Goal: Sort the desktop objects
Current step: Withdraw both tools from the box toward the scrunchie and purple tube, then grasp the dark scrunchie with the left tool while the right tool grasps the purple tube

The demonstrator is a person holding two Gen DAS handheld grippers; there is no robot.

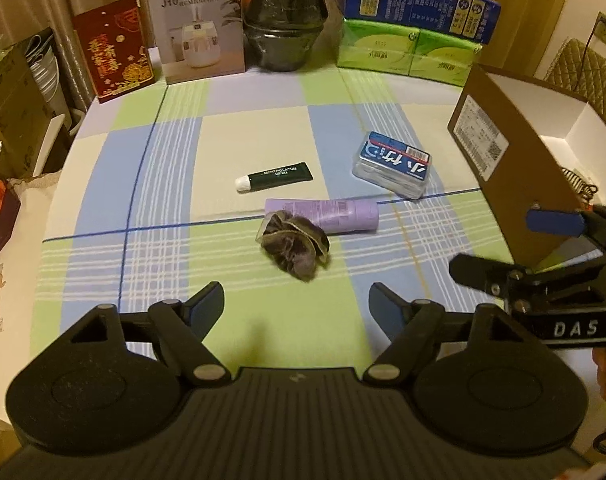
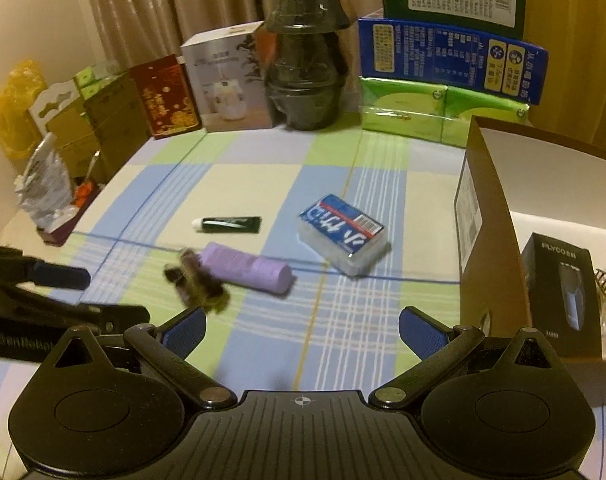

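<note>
Far left in my left wrist view, the red gift box [image 1: 113, 50] stands at the back edge of the checked tablecloth [image 1: 175, 184], with the white humidifier box [image 1: 197, 26] just beside it and the dark wrapped pot [image 1: 285, 20] next along. Down front, my left gripper [image 1: 296, 300] hangs over the cloth, fingers spread, nothing between them. Just ahead of it sits the brown scrunchie [image 1: 293, 246], touching the near end of the lilac tube [image 1: 327, 214] lying on its side. Behind those, apart from them, lies the dark green lip gel tube [image 1: 277, 176], white cap pointing left. Further right, the clear box with the blue label [image 1: 393, 166] rests flat on the cloth. My right gripper [image 2: 301, 326] is spread wide too, holding nothing, hovering near the table. On the far right stands the open brown cardboard box [image 2: 491, 216]; inside it, in the right wrist view, I see a black shaver package [image 2: 561, 292] standing upright.
</note>
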